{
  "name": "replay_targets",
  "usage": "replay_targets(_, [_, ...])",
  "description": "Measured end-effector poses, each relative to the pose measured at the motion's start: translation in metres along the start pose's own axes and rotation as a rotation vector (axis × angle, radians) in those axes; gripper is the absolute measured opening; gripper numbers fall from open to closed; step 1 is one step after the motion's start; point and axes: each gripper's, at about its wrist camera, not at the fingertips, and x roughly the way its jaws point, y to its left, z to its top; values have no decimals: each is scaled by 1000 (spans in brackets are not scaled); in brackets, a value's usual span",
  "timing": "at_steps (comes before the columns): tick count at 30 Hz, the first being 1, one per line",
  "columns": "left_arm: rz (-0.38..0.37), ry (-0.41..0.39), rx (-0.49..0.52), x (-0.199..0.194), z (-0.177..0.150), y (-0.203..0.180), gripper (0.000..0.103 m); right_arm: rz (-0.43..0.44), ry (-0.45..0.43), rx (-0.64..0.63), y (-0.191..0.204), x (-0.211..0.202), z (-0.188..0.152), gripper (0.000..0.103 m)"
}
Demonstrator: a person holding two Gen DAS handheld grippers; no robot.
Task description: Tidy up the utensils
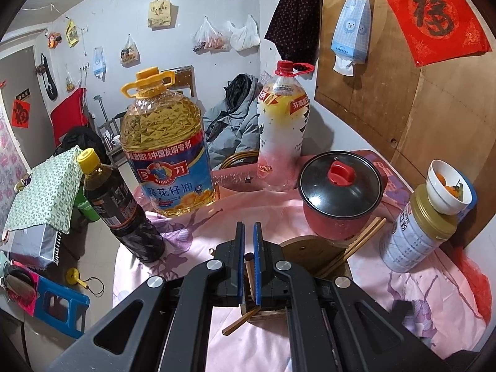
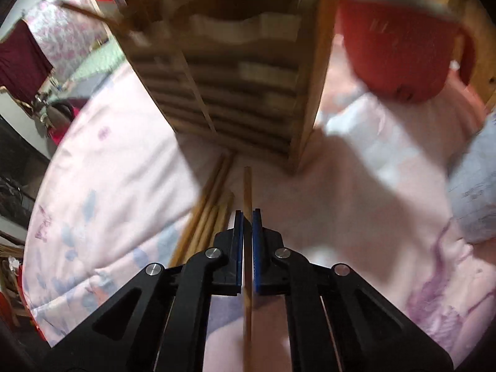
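Right gripper (image 2: 247, 214): jaws clenched on one chopstick (image 2: 247, 186), long axis pointing ahead toward wooden holder (image 2: 248, 93)
Left gripper (image 1: 248, 226): jaws pinched on the holder's edge, I think
Loose chopsticks (image 2: 207, 214): just left of right jaws

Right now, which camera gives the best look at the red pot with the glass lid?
The left wrist view: the red pot stands whole and sharp on the pink cloth, lid and red knob visible. The right wrist view shows only its blurred red side at the upper right, the top cut off.
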Motion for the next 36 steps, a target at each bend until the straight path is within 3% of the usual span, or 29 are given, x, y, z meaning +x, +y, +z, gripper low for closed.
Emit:
replay_targets(6, [1,-4,-7,1,0,3,6,85,-326,24,2,-109,27,6])
replay_targets(10, [1,-1,-23,2,2,7,6,105,-542,61,2,-156,59,6])
replay_targets(12, [1,0,-24,3,1,7,6,76,-674,91,1,-175,74,6])
replay_targets(16, [-4,2,-30,4,3,6,6,-28,-837,149,-1,-177,92,6])
replay_targets(24, [13,-4,-60,13,4,7,6,-176,-951,145,9,-132,105,6])
replay_targets(26, [28,0,-61,17,2,7,6,-215,-955,129,11,-115,107,6])
replay_targets(29, [26,23,-84,24,-3,11,6,-216,-892,155,2,-90,99,9])
replay_targets(31, [16,38,-100,26,-5,14,6,-188,-862,187,-4,-91,89,13])
replay_targets(36, [-8,20,-114,17,-5,15,6,-181,-891,202,-15,-132,67,17])
